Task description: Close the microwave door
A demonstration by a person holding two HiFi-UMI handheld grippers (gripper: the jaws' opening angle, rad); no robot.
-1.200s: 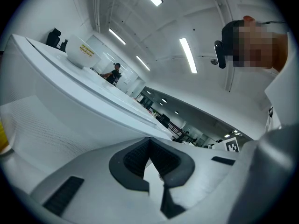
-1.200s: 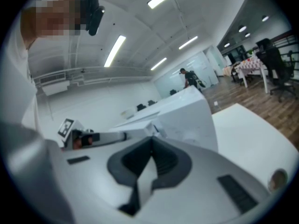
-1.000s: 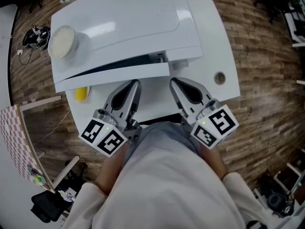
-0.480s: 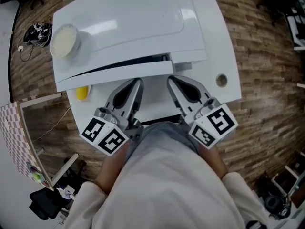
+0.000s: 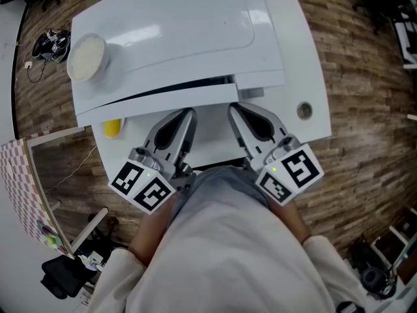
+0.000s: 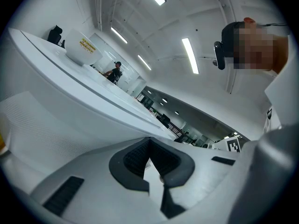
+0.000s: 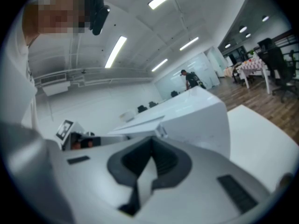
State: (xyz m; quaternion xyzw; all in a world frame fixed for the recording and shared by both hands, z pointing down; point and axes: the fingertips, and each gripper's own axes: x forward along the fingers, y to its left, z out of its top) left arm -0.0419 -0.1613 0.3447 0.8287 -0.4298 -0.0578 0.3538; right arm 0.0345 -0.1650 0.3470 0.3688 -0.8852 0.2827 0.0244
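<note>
Task's thing: white microwave [image 5: 169, 31] on the tabletop [image 5: 306, 77], far of the person; its door [image 5: 156, 103] faces the near side.
Progress: the door looks nearly shut, with a thin dark gap along its top edge; by my reading a last push home is what remains.
Left tool [image 5: 185, 115]: closed with nothing between the jaws, its tip just near of the door's middle.
Right tool [image 5: 233, 109]: also closed and empty, just near of the door's right end.
Containers: a pale bowl [image 5: 86, 56] stands on the microwave's top, far left; whether it holds anything cannot be told. The oven's inside is hidden.
Also there: a yellow object [image 5: 112, 128] lies on the tabletop below the door's left end.
</note>
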